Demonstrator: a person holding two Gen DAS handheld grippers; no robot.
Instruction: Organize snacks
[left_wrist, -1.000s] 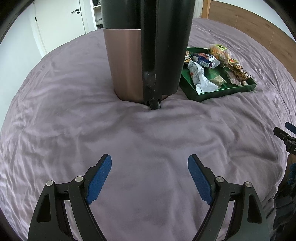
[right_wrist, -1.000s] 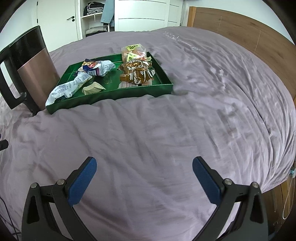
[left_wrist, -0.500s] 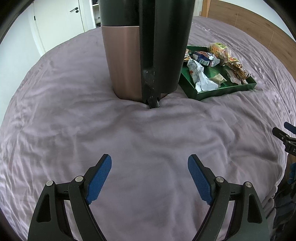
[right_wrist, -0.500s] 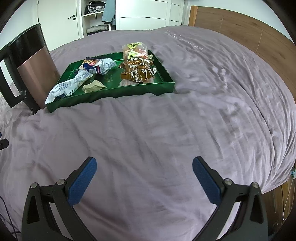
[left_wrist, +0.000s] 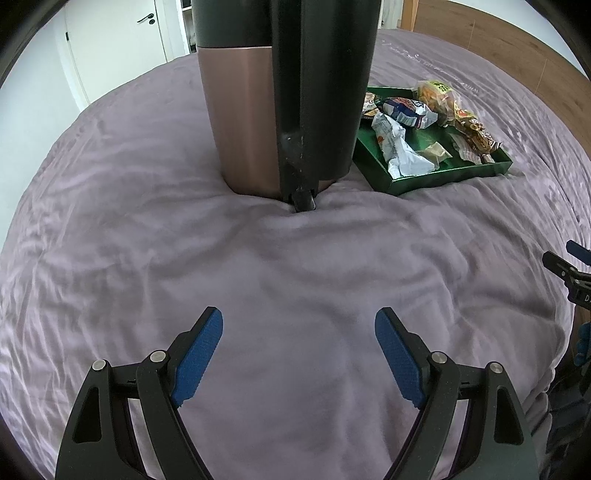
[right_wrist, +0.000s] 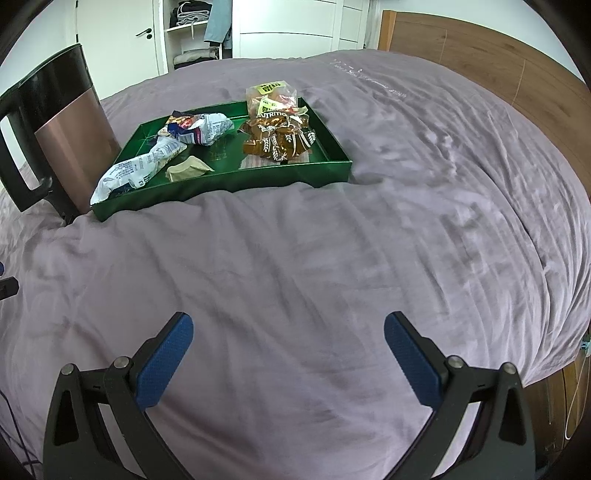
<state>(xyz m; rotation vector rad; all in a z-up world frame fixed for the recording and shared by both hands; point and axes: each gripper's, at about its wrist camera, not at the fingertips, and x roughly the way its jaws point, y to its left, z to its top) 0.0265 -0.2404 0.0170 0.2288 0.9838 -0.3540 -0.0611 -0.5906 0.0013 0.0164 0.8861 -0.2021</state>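
A green tray (right_wrist: 229, 184) sits on the purple bed and holds several snacks: a white wrapper (right_wrist: 136, 171), a blue-and-white bag (right_wrist: 203, 129), a small beige packet (right_wrist: 186, 170), brown wrapped snacks (right_wrist: 277, 142) and a clear bag with a yellow label (right_wrist: 269, 96). The tray also shows in the left wrist view (left_wrist: 443, 179). My left gripper (left_wrist: 298, 360) is open and empty, low over the bedspread in front of a copper-and-black bin (left_wrist: 255, 122). My right gripper (right_wrist: 288, 360) is open and empty, well short of the tray.
The bin (right_wrist: 70, 136) stands upright against the tray's left end, its black handle (left_wrist: 295, 129) facing my left gripper. A wooden headboard (right_wrist: 480, 70) runs along the right. White wardrobes and a door (right_wrist: 122, 40) stand beyond the bed. The bedspread (right_wrist: 332, 258) is wrinkled.
Both views shift slightly: the bin and tray sit a little higher and farther in the frames. Both grippers stay open and empty.
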